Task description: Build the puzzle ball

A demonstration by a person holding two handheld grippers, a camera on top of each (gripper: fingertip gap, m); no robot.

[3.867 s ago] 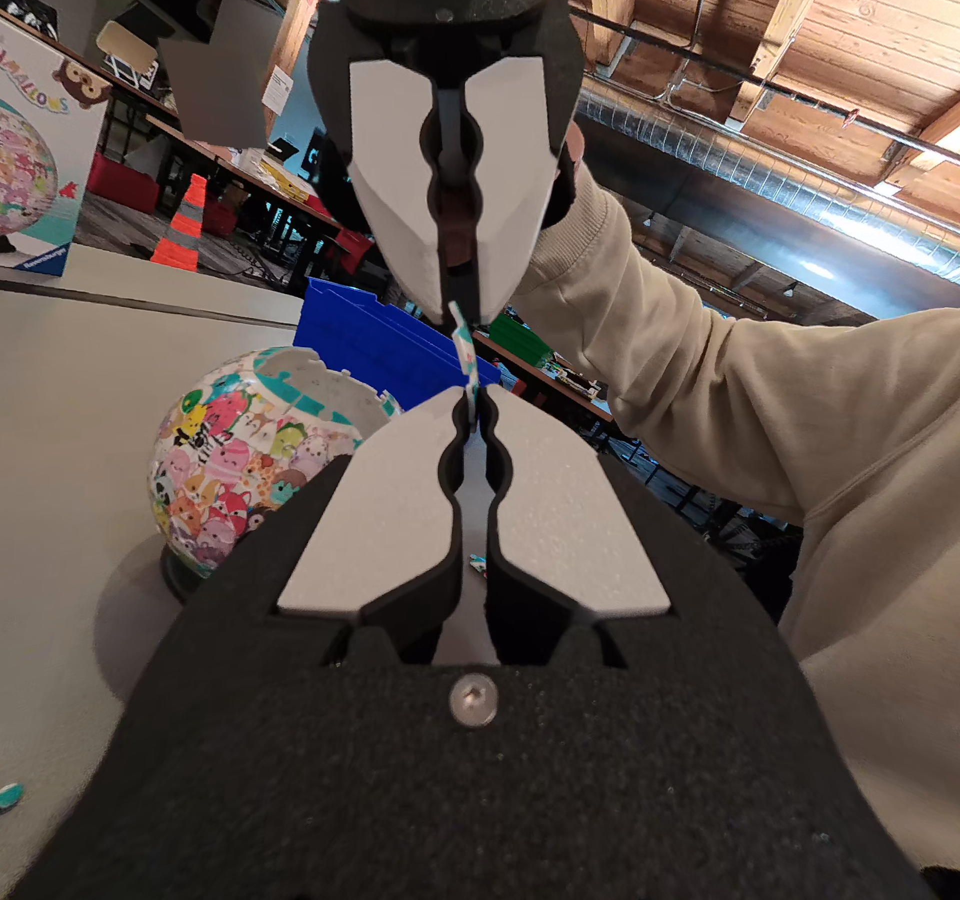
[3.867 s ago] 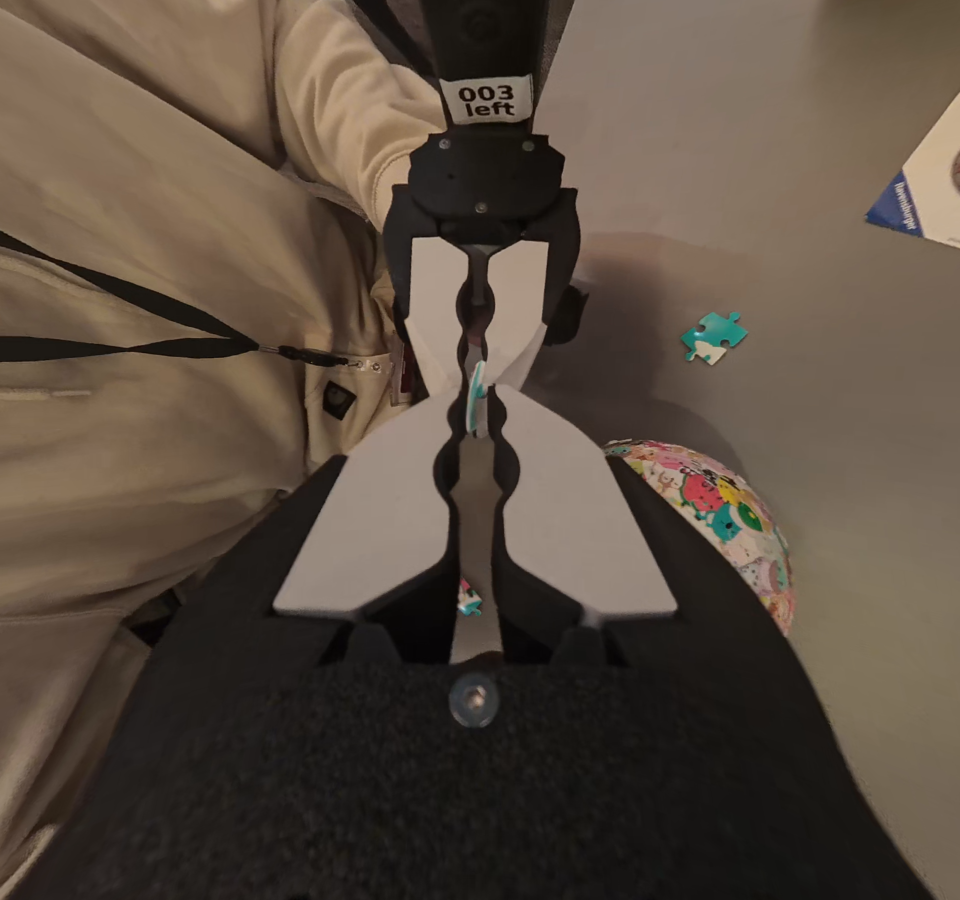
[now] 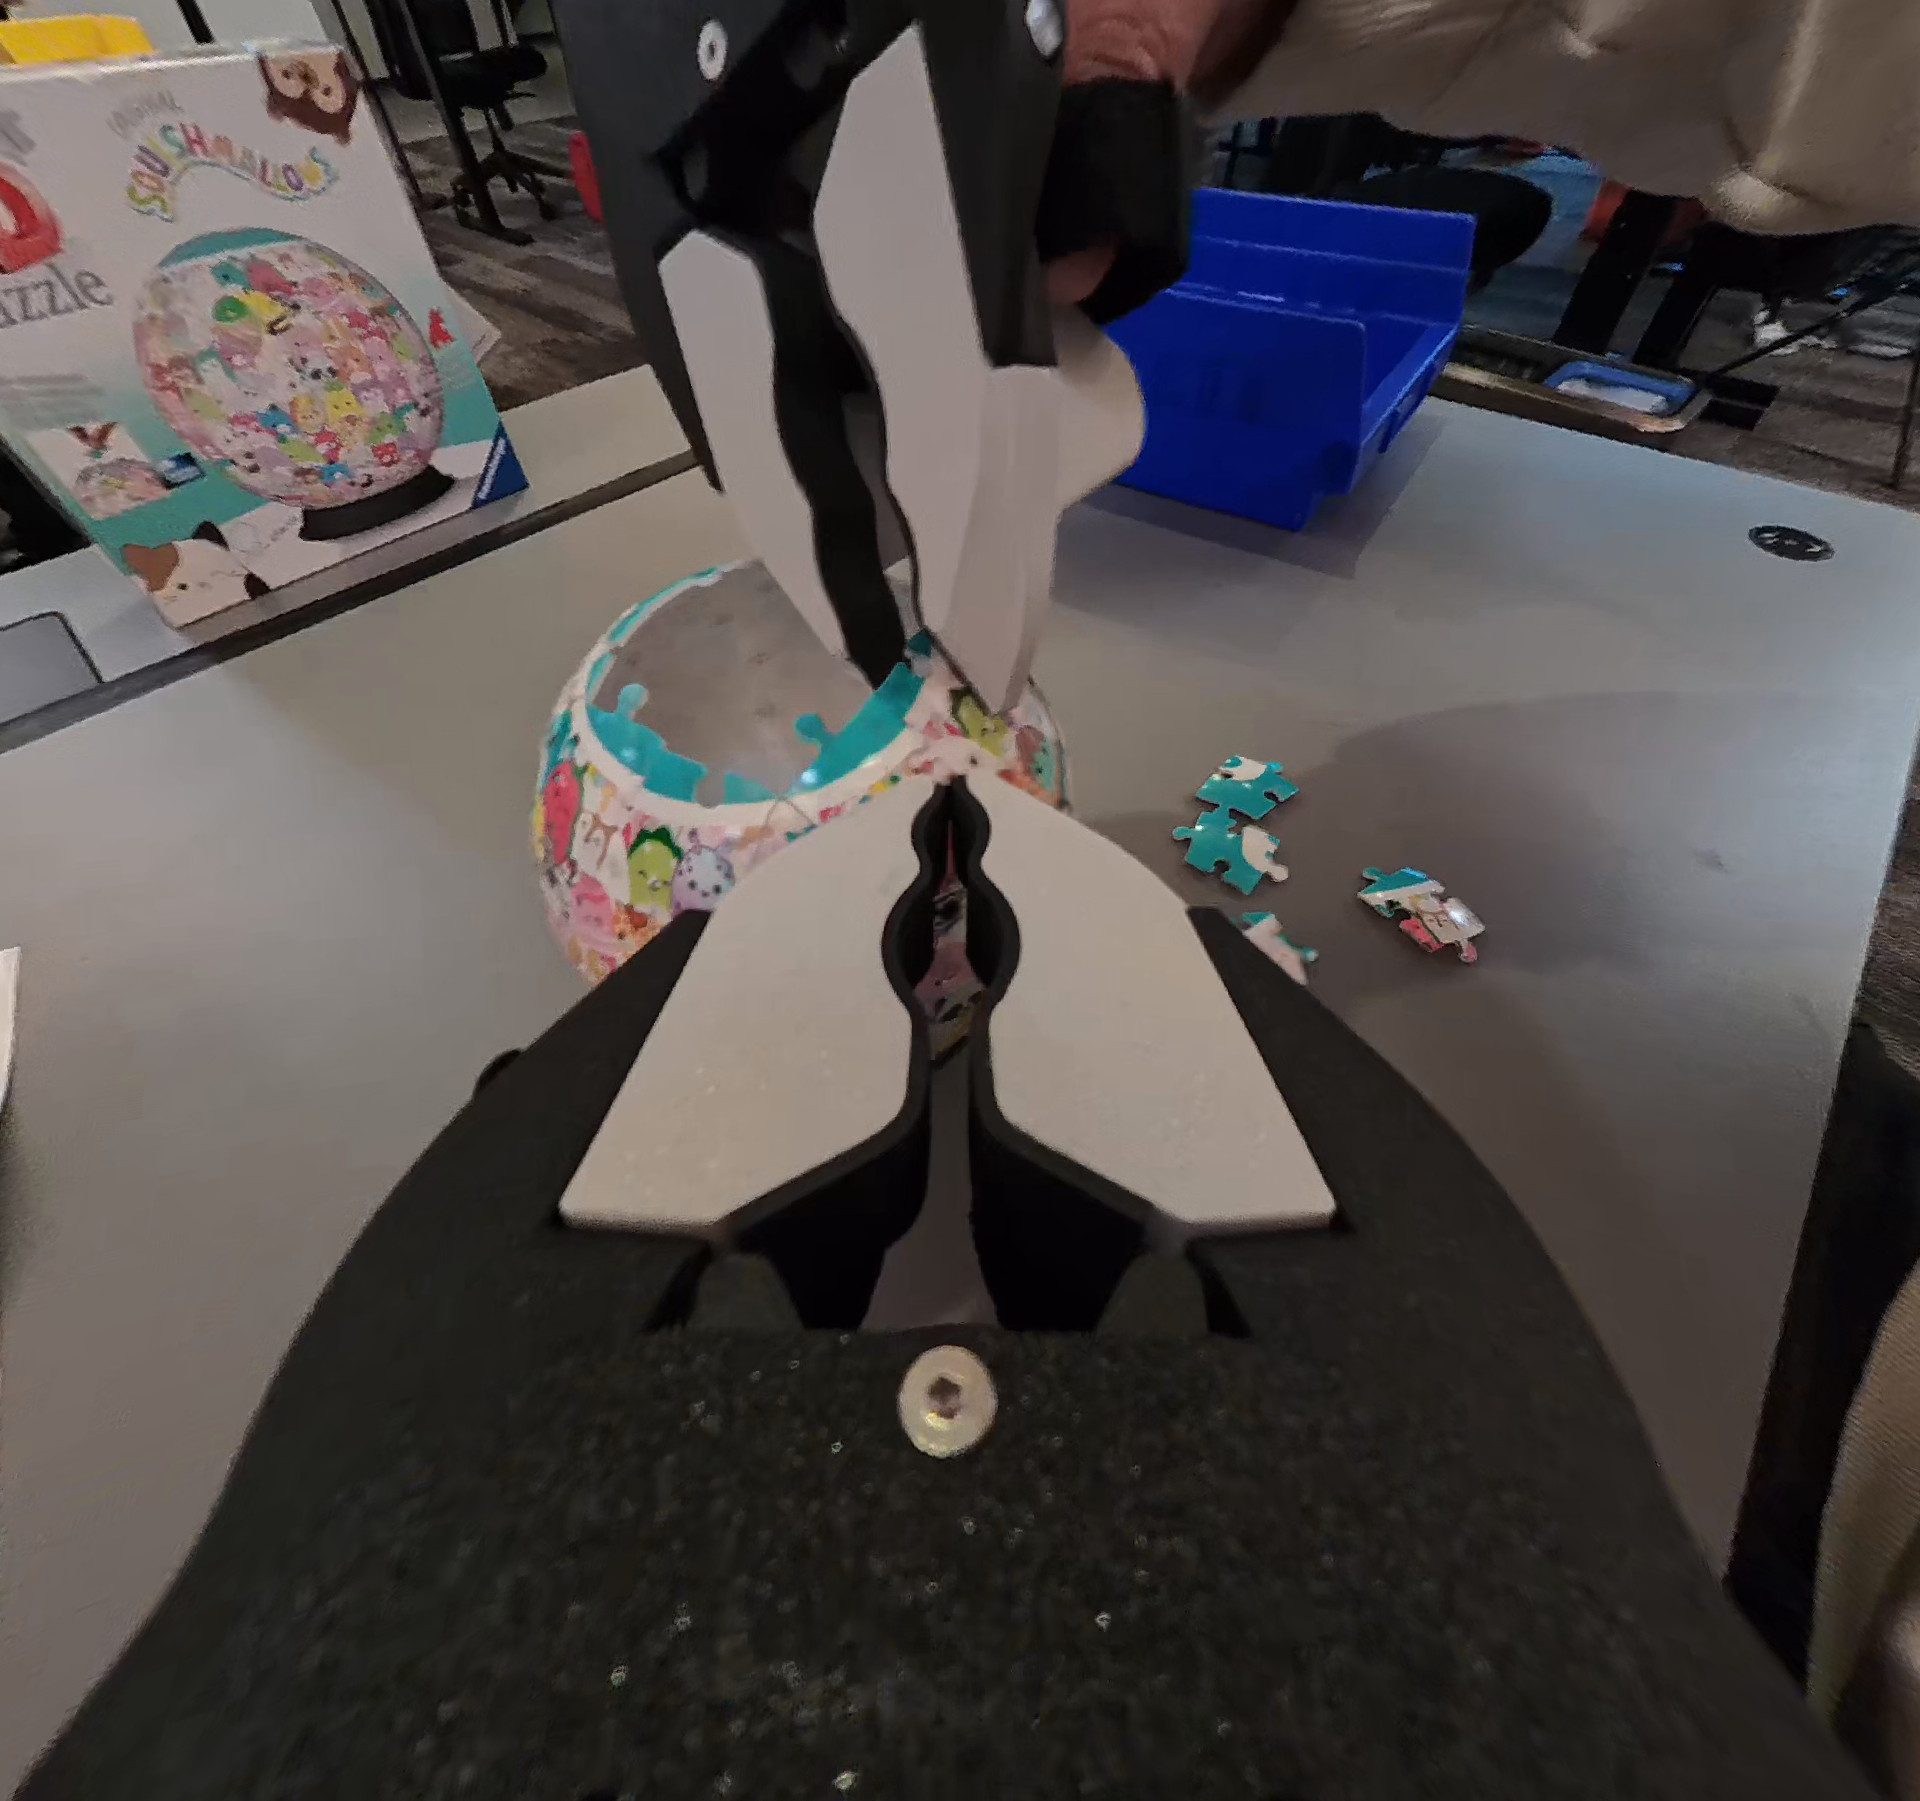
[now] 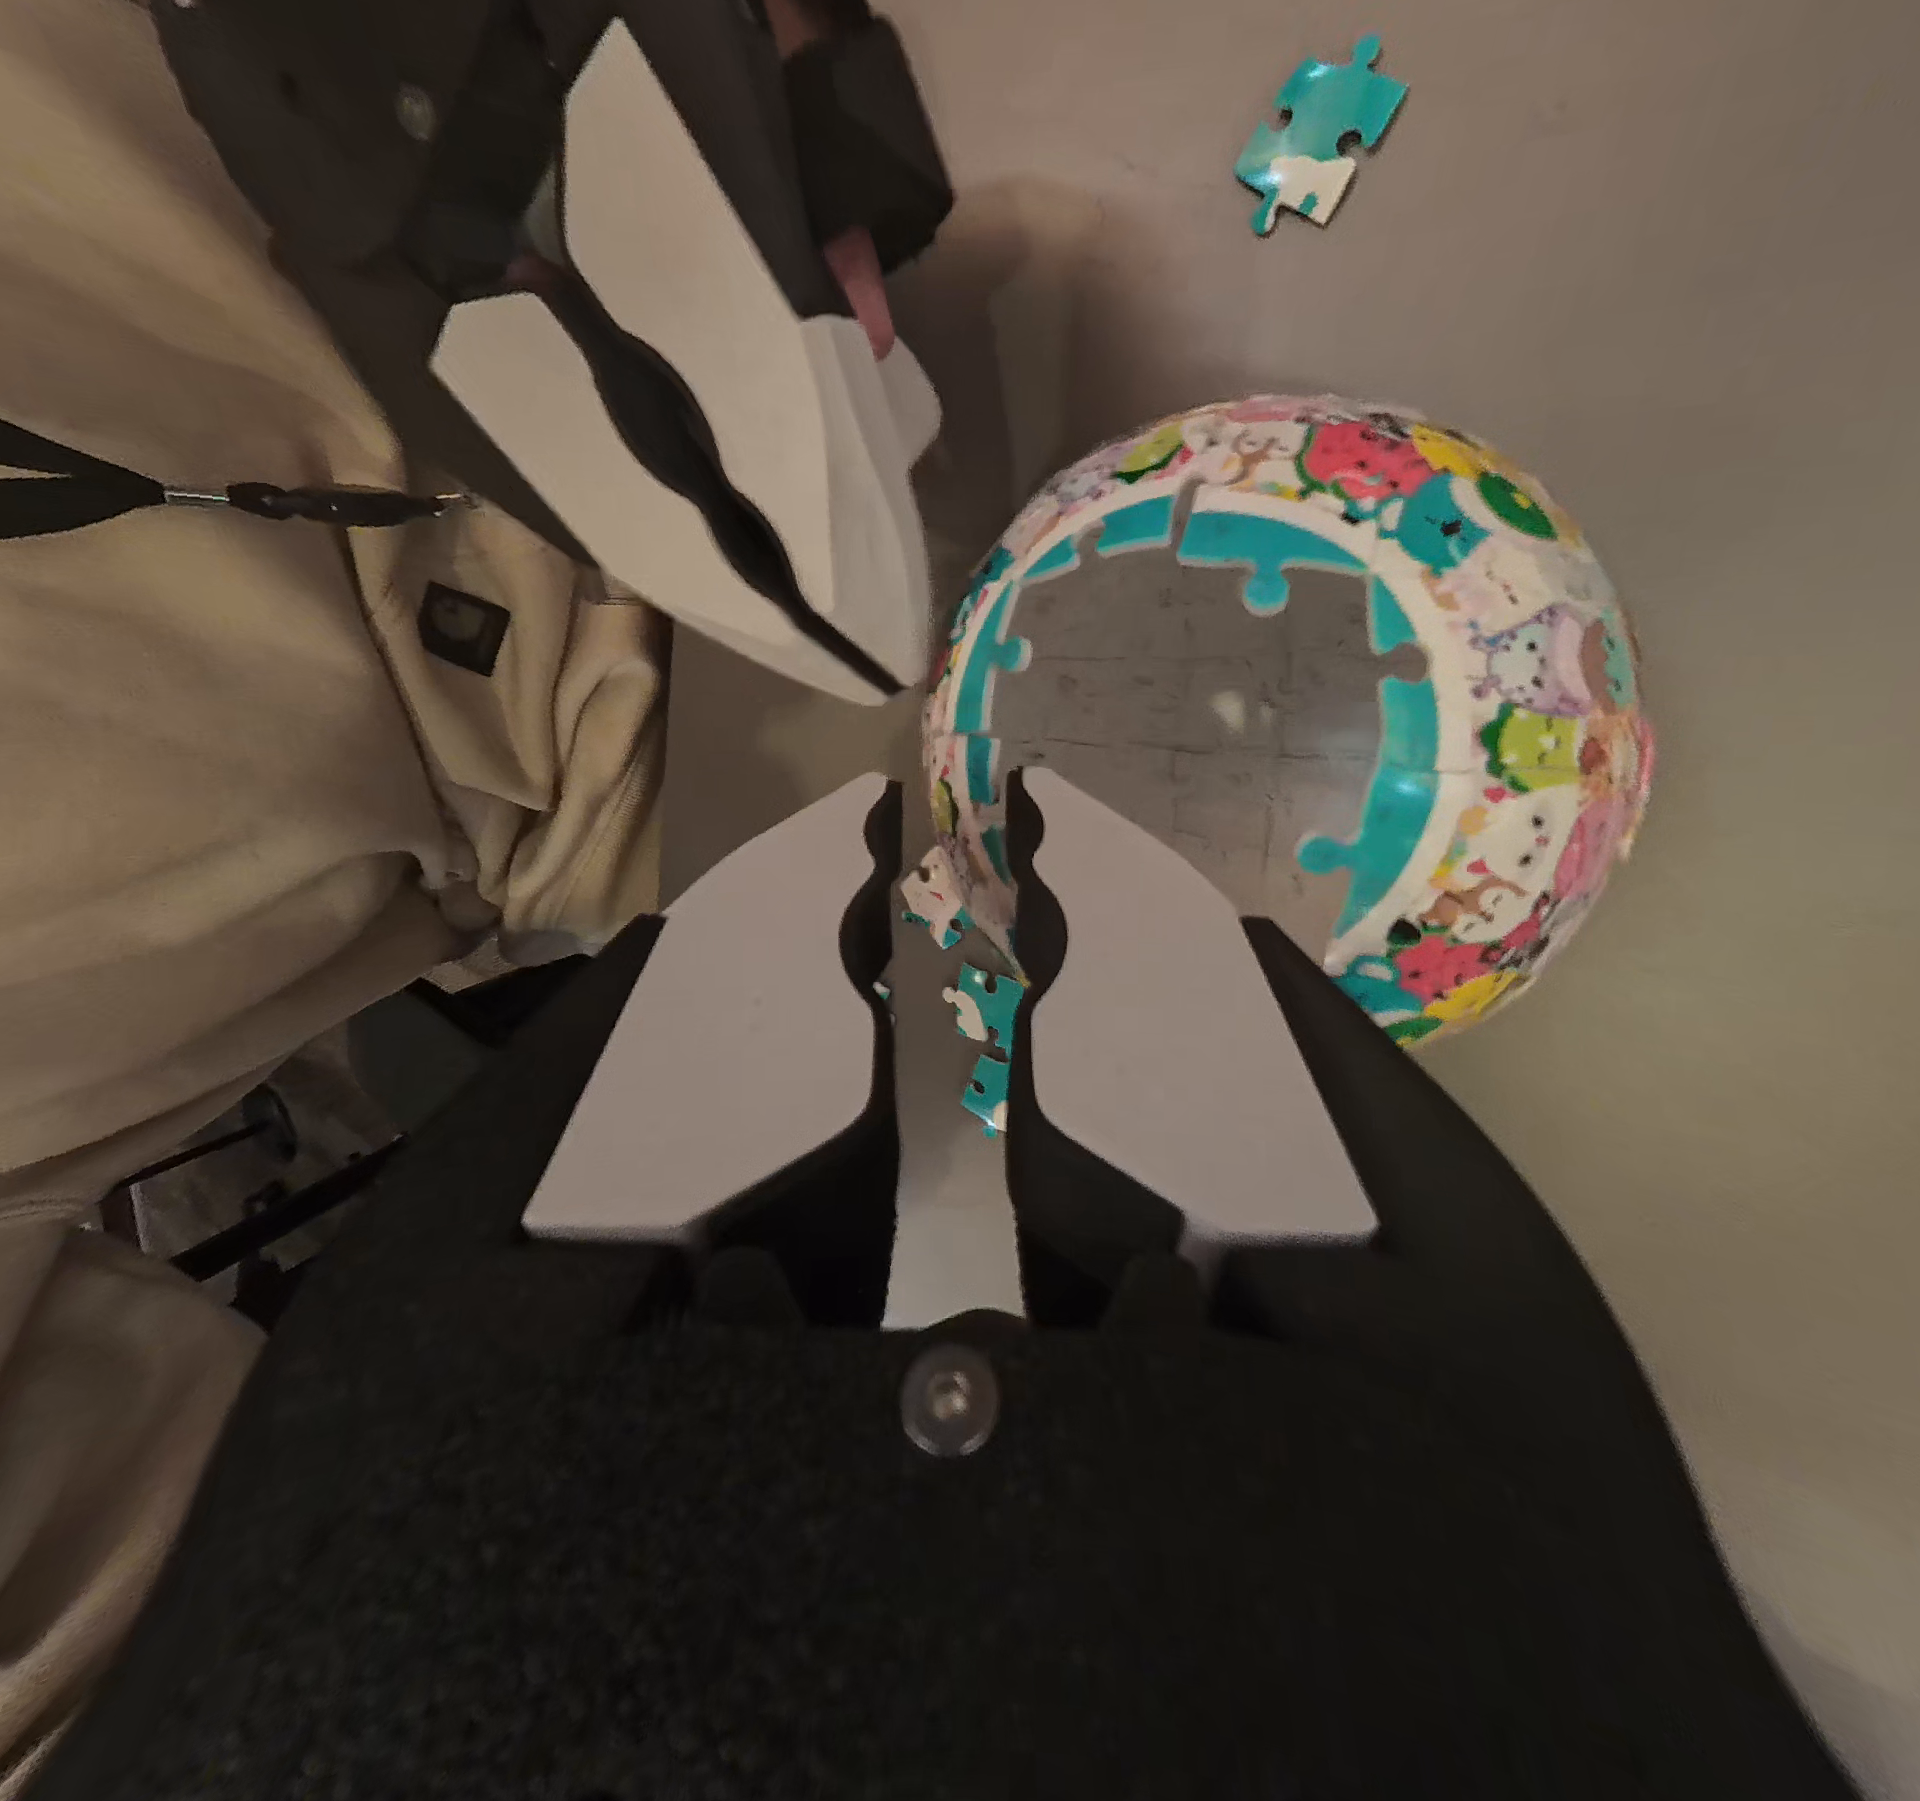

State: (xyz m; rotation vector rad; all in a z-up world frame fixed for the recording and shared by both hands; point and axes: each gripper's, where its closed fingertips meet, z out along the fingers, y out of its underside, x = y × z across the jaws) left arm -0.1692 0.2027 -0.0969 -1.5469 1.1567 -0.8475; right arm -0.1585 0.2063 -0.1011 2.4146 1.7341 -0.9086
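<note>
Right wrist view: right gripper (image 4: 954, 795) straddles glossy hollow puzzle ball (image 4: 1455, 629) rim.

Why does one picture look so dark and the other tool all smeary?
Right wrist view: dim and brownish; the left tool is motion-blurred, while the puzzle ball stays fairly sharp. Left wrist view: brighter; the right tool is smeared, and the wide lens makes the table edge look curved.

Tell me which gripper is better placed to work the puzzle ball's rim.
Right gripper: open, straddling the colourful cartoon-printed puzzle ball's teal rim. Left gripper is shut, outside it.
</note>
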